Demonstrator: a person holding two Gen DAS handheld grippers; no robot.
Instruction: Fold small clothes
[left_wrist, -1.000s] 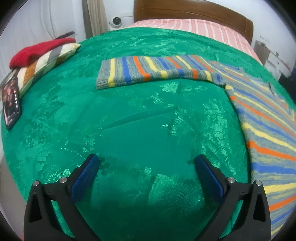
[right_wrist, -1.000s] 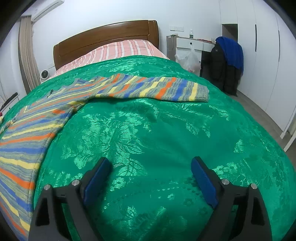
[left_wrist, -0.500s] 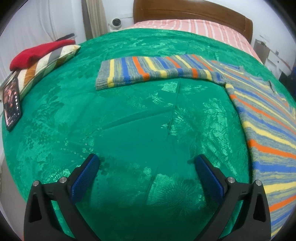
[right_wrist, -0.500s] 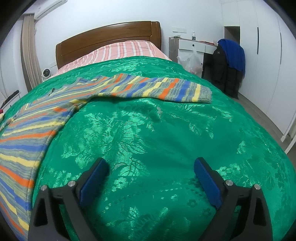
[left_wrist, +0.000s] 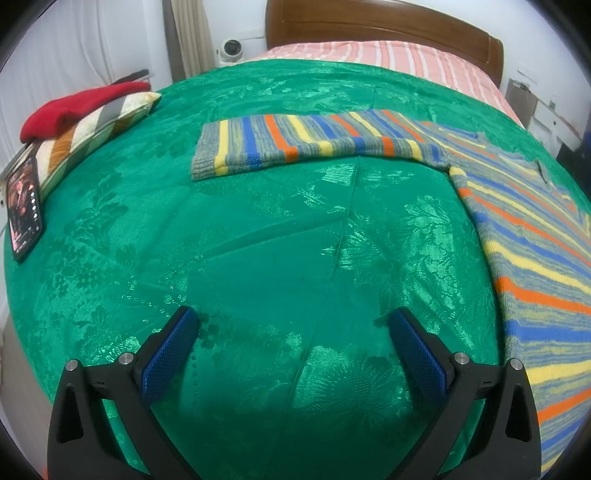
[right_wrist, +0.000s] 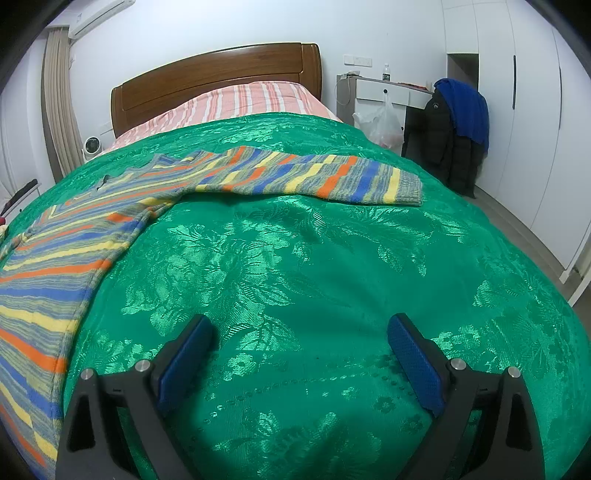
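Note:
A striped knit sweater in blue, orange, yellow and grey lies flat on the green bedspread (left_wrist: 258, 240). In the left wrist view its body (left_wrist: 535, 251) is at the right and one sleeve (left_wrist: 295, 146) stretches left. In the right wrist view the body (right_wrist: 55, 266) is at the left and the other sleeve (right_wrist: 314, 177) stretches right. My left gripper (left_wrist: 291, 325) is open and empty above bare bedspread, short of the sleeve. My right gripper (right_wrist: 299, 328) is open and empty above the bedspread (right_wrist: 295, 266), short of the other sleeve.
A striped cushion (left_wrist: 88, 129) with a red garment (left_wrist: 74, 107) on it and a phone (left_wrist: 24, 206) lie at the bed's left edge. The wooden headboard (right_wrist: 214, 81) is at the far end. A desk (right_wrist: 388, 92), a bag and a chair with jackets (right_wrist: 458, 125) stand right of the bed.
Both grippers have risen and tilted slightly, the right more than the left; the sweater sits a little lower in the right view. Both stay open and nothing is grasped.

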